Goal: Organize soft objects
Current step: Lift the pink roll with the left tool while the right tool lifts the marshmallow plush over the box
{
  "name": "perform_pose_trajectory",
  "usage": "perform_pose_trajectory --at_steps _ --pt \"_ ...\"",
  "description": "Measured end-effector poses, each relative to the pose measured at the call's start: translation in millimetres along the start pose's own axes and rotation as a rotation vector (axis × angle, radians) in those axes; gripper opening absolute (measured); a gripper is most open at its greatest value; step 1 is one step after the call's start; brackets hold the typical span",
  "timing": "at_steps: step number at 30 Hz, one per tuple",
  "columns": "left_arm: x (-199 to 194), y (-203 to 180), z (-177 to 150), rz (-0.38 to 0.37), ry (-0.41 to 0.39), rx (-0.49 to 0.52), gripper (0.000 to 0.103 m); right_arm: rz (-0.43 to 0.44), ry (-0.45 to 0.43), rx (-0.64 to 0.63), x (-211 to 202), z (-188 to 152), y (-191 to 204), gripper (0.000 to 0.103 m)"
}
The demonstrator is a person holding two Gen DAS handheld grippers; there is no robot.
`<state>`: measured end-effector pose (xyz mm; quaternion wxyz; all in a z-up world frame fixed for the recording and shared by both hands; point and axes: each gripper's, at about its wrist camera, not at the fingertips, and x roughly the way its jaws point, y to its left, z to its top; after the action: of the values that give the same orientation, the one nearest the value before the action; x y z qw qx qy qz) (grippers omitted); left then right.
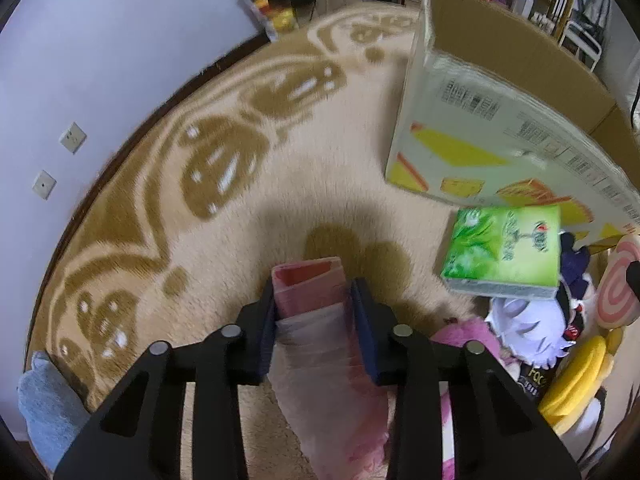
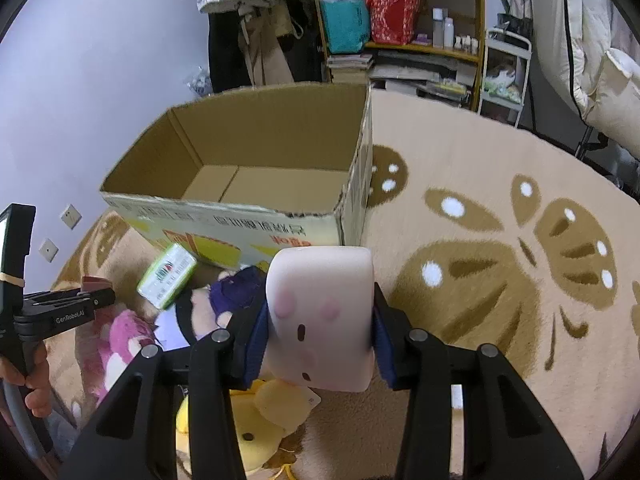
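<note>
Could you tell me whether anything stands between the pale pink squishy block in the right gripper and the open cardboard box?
Nothing visible does. The right gripper holds the pink block above the toy pile, and the cardboard box sits straight ahead with its top open. Only its near wall, lower than the block, lies between them.

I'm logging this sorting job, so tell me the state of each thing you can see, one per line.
Left gripper: shut on the pink pack.
Right gripper: shut on the white plush.
Box: open, upright, nothing visible inside.
Green pack: lying on the rug beside the box.
Pink toy: lying in the pile.
Yellow toy: lying on the rug.
</note>
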<state>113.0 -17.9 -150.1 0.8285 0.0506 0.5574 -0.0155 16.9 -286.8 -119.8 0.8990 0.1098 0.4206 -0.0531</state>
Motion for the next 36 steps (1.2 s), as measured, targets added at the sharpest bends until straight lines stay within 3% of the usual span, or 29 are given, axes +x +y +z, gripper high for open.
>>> perform_pose_trajectory --at_steps 3,8,14,22,36 --pt "-12.8 4.2 0.0 -0.014 -0.043 -0.016 0.018 0.017 -0.035 -0.001 -10.4 1.8 1.8 0.043" --pt "-34.4 11.1 -4.9 -0.018 -0.106 -0.037 0.016 0.028 -0.099 -0.01 -28.5 3.5 7.5 0.042" --pt "-77.3 13.8 -4.2 -0.013 -0.242 -0.053 0.015 0.039 -0.167 -0.011 -51.5 5.8 11.4 0.042" --pt "-134.3 -0.5 4.9 0.008 -0.44 0.04 0.015 0.066 -0.247 0.003 -73.3 11.8 15.1 0.042" --pt "-176.3 -18.9 50.8 0.004 -0.586 0.091 0.015 0.052 -0.326 -0.026 -65.8 53.5 15.7 0.042"
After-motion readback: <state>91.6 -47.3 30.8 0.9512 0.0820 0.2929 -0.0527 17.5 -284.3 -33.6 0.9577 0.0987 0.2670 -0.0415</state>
